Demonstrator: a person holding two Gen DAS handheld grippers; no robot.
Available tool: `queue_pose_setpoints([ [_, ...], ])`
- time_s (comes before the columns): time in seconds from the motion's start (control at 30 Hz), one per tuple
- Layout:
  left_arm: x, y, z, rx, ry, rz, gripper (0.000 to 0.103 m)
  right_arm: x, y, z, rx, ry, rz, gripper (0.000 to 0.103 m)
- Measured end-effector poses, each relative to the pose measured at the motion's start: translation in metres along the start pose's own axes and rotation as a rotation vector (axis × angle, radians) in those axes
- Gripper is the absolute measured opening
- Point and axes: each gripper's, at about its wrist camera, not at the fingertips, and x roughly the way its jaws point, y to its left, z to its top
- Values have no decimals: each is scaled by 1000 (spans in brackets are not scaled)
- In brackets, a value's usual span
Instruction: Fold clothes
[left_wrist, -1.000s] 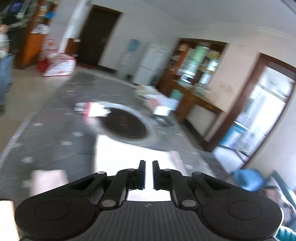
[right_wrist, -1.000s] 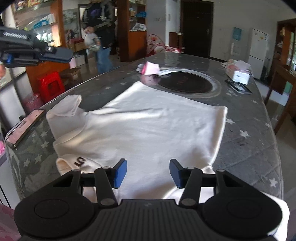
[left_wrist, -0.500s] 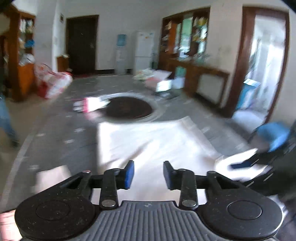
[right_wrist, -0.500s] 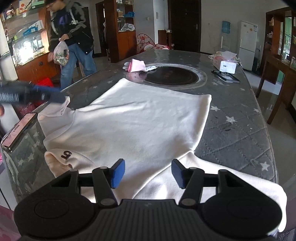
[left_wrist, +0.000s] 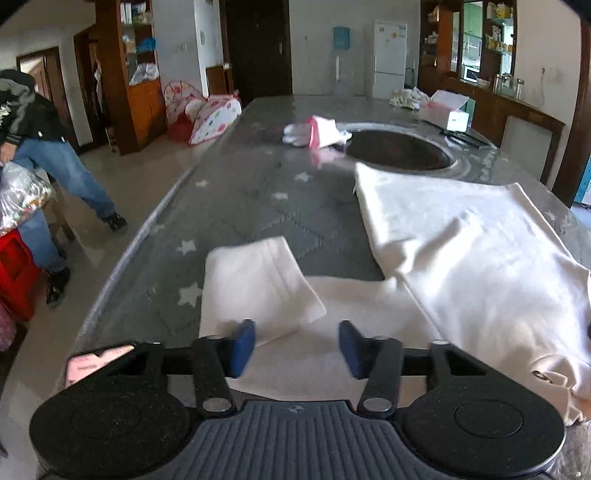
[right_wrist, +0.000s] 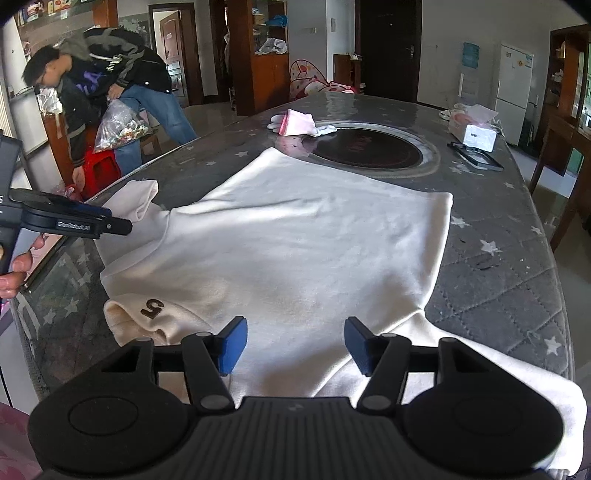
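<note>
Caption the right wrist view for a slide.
Open right gripper above a cream sweatshirt spread on the star-patterned table.

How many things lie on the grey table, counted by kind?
Cream sweatshirt: 1
Pink-and-white glove bundle: 1
Tissue box: 1
Dark flat phone or tablet: 1
Total: 4 on the table. Pale cloth behind the box is too unclear to count.

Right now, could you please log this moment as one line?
cream sweatshirt flat on table | left gripper open over sleeve | right gripper open
</note>
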Motion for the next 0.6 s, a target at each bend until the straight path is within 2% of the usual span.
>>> queue_pose_setpoints([
  [0.07, 5, 8, -1, -23, 9, 12, 24, -1, 0, 0, -1, 5, -7, 60],
  [0.17, -3, 17, 1, -64, -15, -29, 9, -3, -1, 1, -3, 6, -16, 60],
  [0.33, -18, 31, 6, -129, -62, -103, 6, -4, -2, 2, 2, -1, -18, 60],
  [0.43, -34, 32, 12, -146, -117, -190, 5, -3, 2, 3, -7, 1, -13, 60],
  [0.53, -46, 25, 18, -137, -157, -261, 5, -5, 4, 4, -14, -6, -9, 60],
  [0.6, -53, 16, 20, -88, -183, -260, 5, -6, 4, 5, -10, -12, -8, 60],
])
